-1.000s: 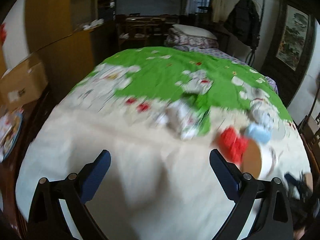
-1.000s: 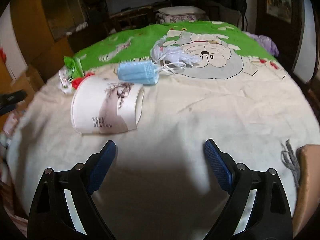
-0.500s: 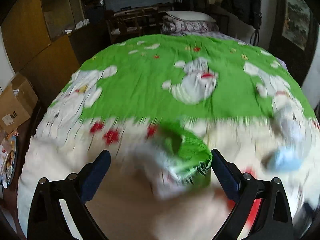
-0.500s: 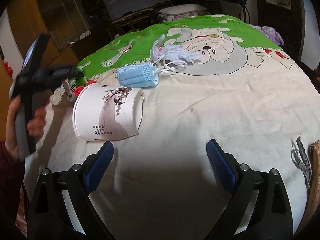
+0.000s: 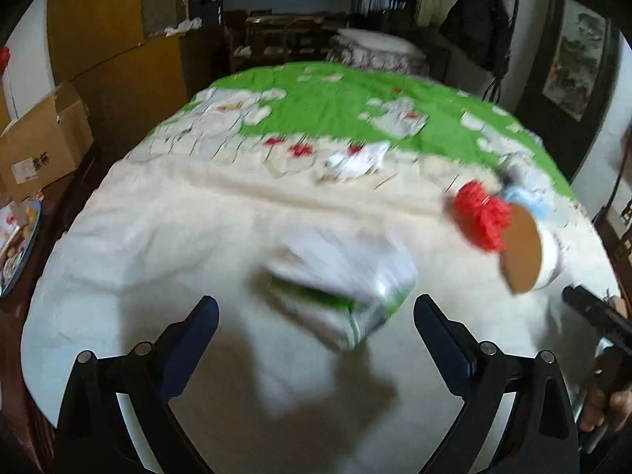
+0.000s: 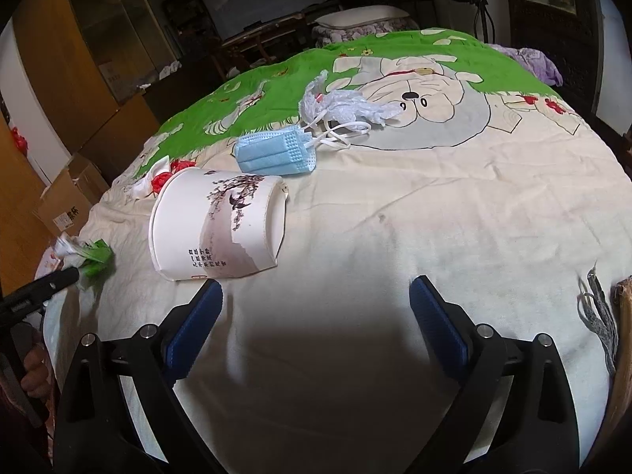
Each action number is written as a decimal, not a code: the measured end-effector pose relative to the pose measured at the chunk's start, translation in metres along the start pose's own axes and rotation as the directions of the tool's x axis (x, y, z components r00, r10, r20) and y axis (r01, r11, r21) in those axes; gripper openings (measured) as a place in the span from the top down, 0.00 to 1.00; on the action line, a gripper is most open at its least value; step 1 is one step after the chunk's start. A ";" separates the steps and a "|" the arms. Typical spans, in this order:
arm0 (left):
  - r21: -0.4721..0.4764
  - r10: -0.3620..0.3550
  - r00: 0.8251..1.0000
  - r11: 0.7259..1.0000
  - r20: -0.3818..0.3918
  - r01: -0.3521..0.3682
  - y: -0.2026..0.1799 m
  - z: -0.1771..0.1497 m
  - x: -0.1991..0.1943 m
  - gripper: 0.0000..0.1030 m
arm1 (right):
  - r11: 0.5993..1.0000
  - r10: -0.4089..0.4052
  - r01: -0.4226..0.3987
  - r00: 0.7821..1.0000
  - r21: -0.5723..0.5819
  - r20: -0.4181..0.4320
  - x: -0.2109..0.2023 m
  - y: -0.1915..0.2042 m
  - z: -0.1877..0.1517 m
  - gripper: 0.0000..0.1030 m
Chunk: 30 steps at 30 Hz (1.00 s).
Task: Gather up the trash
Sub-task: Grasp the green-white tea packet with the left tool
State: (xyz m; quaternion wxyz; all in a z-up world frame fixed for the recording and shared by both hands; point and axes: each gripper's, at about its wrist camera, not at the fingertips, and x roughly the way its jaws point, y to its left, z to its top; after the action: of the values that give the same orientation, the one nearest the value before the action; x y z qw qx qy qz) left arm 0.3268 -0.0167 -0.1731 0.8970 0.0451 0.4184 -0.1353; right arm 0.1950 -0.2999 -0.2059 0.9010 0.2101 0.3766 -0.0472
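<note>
The left wrist view is blurred. A green-and-white wrapper [image 5: 339,288] lies on the cream bedspread [image 5: 158,245] just ahead of my left gripper [image 5: 314,304], whose jaws stand wide open, pads clear of it. Further right are a red scrap [image 5: 480,217], a tipped paper cup [image 5: 525,252] and a blue mask [image 5: 527,201]. My right gripper [image 6: 316,286] is open over bare cloth. The paper cup [image 6: 219,223] lies on its side just beyond its left finger. Behind it are the blue mask [image 6: 276,150] and a crumpled white plastic bag [image 6: 347,106]. The wrapper [image 6: 93,254] shows at far left.
A cardboard box [image 5: 43,150] and a plate of food [image 5: 15,245] sit beyond the bed's left edge. A second white wrapper [image 5: 355,162] lies near the green part of the blanket [image 5: 335,98]. Grey tassels [image 6: 596,316] hang at the right edge.
The left gripper swung forward and then came back low at the bed's left edge. The green wrapper went from beside the red scrap to that edge. The right gripper stayed put.
</note>
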 end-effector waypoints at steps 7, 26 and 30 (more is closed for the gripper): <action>0.010 -0.054 0.999 0.999 0.006 0.054 -0.024 0.006 0.005 0.06 | 1.000 0.005 -0.005 1.000 0.004 0.000 0.000 0.000 0.000 0.10; -0.098 -0.113 0.993 0.989 -0.020 0.110 -0.002 -0.004 0.041 0.06 | 1.000 0.012 -0.012 1.000 0.003 -0.002 0.000 0.002 -0.001 0.08; -0.201 -0.179 0.984 0.964 0.008 0.176 0.010 0.008 0.049 0.06 | 1.000 0.011 -0.011 1.000 0.003 -0.002 0.000 0.002 -0.001 0.08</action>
State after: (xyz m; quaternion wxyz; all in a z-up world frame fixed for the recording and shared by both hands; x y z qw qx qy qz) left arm 0.3657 -0.0189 -0.2056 0.8790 -0.0827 0.4371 -0.1719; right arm 0.1950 -0.2982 -0.2058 0.9005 0.2135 0.3764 -0.0423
